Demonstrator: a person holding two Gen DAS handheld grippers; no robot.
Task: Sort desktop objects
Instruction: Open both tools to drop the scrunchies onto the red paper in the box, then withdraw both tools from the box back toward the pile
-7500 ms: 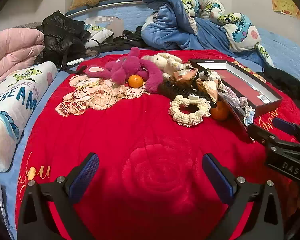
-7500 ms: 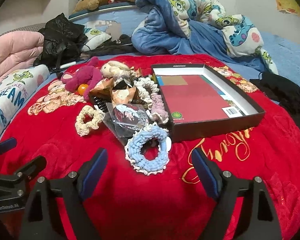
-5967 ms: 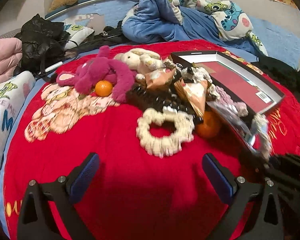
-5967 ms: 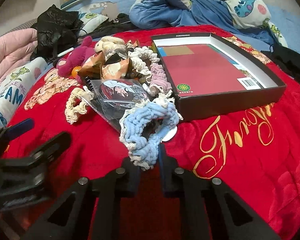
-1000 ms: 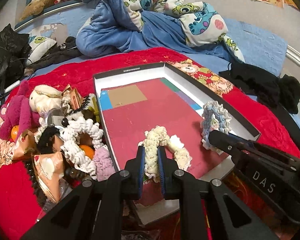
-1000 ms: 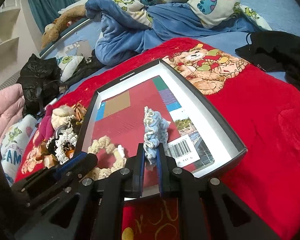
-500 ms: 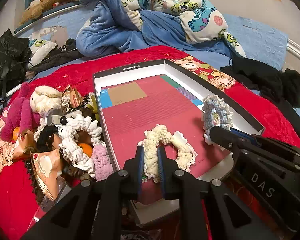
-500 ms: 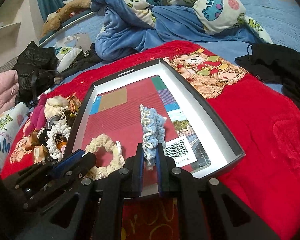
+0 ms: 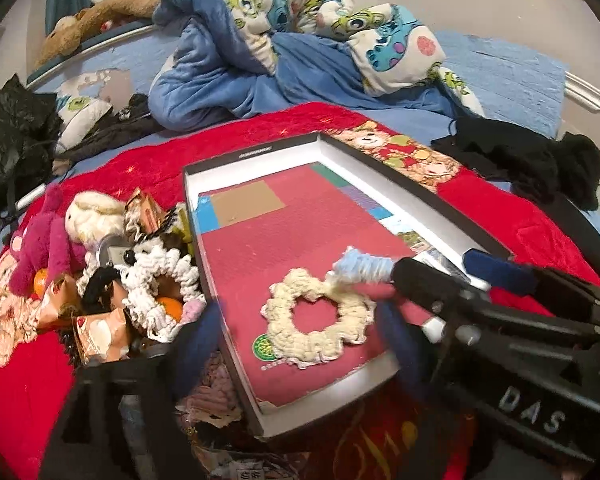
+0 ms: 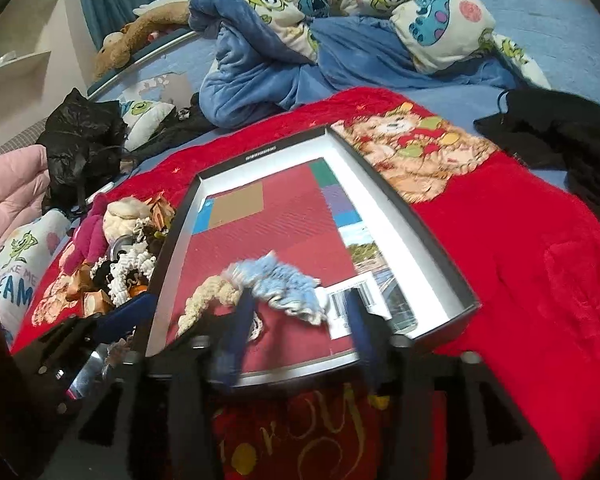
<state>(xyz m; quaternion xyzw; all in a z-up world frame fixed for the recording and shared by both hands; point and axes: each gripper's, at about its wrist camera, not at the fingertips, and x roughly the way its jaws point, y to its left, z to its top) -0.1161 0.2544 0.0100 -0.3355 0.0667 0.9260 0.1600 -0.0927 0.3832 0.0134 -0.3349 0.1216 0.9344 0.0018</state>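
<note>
My left tool (image 9: 296,344) points forward and downward, its jaws opening wide — both blue pads blurred with the motion, one low on the left, the other (image 9: 396,336) to the right, nothing pressed between them. From its own camera the black body of my right tool (image 9: 496,292) reaches in from the right, fingers aimed leftward. My right tool's jaws are opening too — the pads (image 10: 240,320) stand apart and smeared, gripping nothing. In the right wrist view, my left tool (image 10: 112,320) lies low at the left edge, one blue pad showing.
</note>
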